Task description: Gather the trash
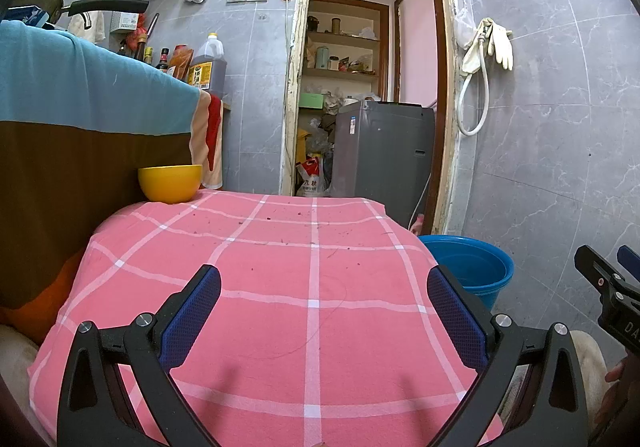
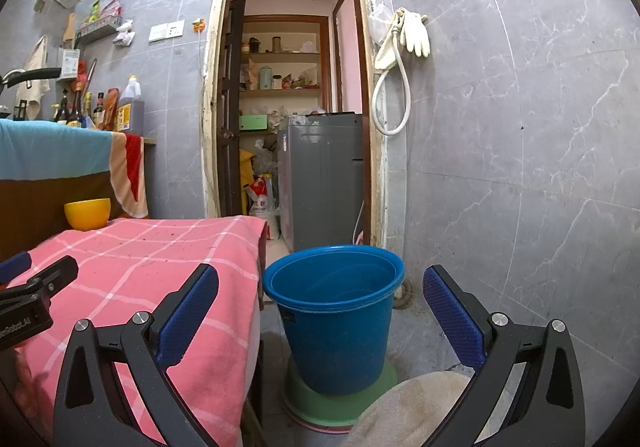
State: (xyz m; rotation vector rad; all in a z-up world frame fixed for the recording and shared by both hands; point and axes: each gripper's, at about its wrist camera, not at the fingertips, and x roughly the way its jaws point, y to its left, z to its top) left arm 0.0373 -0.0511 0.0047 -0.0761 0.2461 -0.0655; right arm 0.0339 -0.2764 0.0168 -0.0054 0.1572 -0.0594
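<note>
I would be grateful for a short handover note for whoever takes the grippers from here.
Left gripper: open, empty, over the pink checked tablecloth.
Right gripper: open, empty, facing the blue plastic bucket on the floor beside the table.
Yellow bowl sits at the cloth's far left corner.
Done: nothing visibly collected; the bucket looks empty.
Left: only small dark crumbs show on the cloth; no larger trash in view.

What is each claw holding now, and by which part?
Nothing. The left claw is open above the pink cloth; the right claw is open before the blue bucket.
</note>
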